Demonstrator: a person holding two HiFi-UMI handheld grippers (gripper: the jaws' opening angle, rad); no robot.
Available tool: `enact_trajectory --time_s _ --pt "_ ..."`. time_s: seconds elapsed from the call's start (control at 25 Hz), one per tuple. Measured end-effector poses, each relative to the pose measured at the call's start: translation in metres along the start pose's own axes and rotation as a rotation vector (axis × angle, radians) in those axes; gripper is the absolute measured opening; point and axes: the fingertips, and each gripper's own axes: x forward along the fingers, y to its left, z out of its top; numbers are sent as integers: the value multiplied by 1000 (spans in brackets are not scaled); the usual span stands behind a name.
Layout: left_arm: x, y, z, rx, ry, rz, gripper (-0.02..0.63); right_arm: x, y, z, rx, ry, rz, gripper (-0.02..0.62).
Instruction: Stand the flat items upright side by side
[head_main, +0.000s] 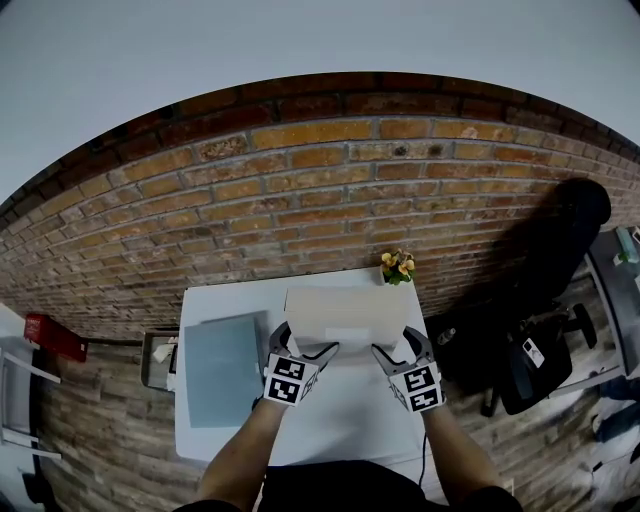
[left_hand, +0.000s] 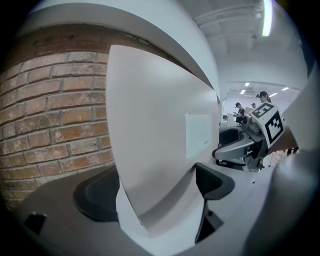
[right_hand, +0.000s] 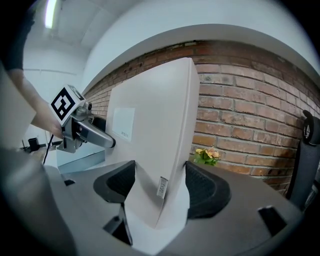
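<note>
A flat pale beige box (head_main: 347, 315) is held on its long edge over the back of the white table (head_main: 340, 430), broad face toward me. My left gripper (head_main: 303, 345) is shut on its left end, the pads on either side of the box (left_hand: 155, 140). My right gripper (head_main: 400, 350) is shut on the right end, and both pads touch the narrow box (right_hand: 155, 135) there. A second flat item, grey-blue (head_main: 222, 368), lies flat on the table's left side. Whether the box's lower edge rests on the table is hidden.
A brick wall (head_main: 300, 190) stands right behind the table. A small pot of yellow flowers (head_main: 398, 265) sits at the back right corner, close to the box. A black office chair (head_main: 540, 350) stands to the right, and a red object (head_main: 55, 335) far left.
</note>
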Motion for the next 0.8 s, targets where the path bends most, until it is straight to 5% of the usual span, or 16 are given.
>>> enact_trajectory --time_s 0.8 --pt "-43 10 1 -51 -1 72 502 -26 -5 21 69 -81 110 403"
